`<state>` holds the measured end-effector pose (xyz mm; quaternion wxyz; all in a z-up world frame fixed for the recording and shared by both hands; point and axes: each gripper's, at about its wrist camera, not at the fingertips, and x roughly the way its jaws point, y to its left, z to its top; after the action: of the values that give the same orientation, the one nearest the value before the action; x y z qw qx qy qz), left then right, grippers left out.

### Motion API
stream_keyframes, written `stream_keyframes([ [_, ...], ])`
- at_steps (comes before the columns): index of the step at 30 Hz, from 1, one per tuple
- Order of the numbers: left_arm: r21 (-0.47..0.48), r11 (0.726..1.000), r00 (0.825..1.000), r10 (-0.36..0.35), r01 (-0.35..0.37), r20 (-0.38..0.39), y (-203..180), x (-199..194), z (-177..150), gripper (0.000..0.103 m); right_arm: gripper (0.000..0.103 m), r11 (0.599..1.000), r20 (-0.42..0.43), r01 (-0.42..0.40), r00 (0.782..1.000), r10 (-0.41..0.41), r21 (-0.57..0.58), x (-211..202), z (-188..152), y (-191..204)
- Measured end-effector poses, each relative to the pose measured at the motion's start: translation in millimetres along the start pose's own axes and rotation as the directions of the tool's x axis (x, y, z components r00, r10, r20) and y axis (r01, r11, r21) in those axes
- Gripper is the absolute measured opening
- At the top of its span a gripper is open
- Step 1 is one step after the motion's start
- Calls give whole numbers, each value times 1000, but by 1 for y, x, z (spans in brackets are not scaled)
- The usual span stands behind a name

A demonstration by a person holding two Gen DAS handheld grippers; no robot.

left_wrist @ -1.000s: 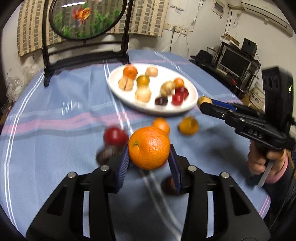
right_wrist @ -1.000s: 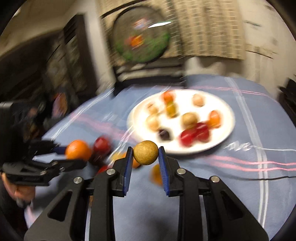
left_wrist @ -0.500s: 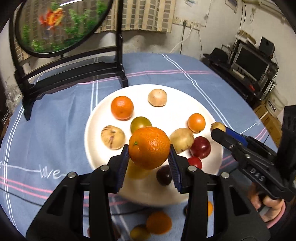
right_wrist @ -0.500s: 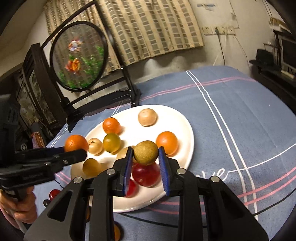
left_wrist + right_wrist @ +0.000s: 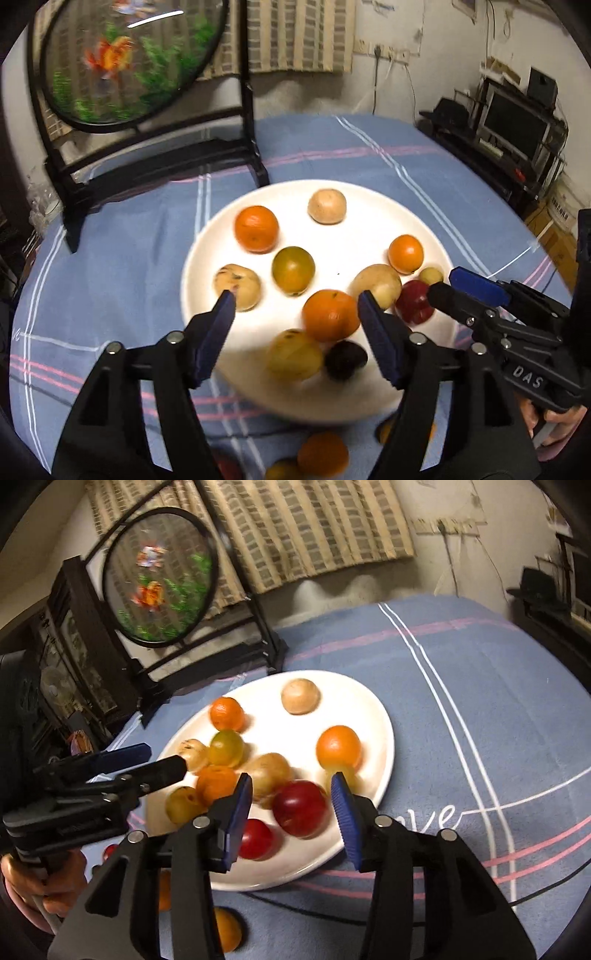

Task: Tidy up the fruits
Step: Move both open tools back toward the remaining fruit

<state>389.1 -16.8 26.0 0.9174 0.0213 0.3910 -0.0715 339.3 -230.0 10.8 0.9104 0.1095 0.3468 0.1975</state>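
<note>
A white plate [image 5: 369,206] on the blue cloth holds several fruits; it also shows in the right wrist view [image 5: 369,709]. My left gripper [image 5: 295,304] is open above the plate's near part. A blurred orange [image 5: 330,315] lies on the plate between its fingers, apart from both. My right gripper [image 5: 291,782] is open over the plate's right rim, above a red plum [image 5: 301,806]. A small yellow-green fruit [image 5: 340,775], blurred, sits by the rim under an orange [image 5: 338,747]; it also shows in the left wrist view [image 5: 430,275]. The right gripper [image 5: 454,284] appears in the left view.
Loose fruits lie on the cloth in front of the plate: an orange [image 5: 323,456] and others in the left view, an orange one [image 5: 227,928] in the right view. A round fish-picture screen on a black stand [image 5: 122,59] stands behind the plate. Table edge lies right.
Both grippers have opened. The left one let go of the orange and the right one let go of the small yellow-green fruit; both fruits now lie on the plate.
</note>
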Motion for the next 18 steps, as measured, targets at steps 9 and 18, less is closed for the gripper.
stream_keyframes([
  [9,-58,998,993,39,-33,113,52,-88,-72,91,48,972,-29,-106,994,103,-207,-52,-32,72],
  [18,-245,965,993,107,-90,56,100,-89,-126,99,58,857,-241,-204,966,97,-474,-46,-118,154],
])
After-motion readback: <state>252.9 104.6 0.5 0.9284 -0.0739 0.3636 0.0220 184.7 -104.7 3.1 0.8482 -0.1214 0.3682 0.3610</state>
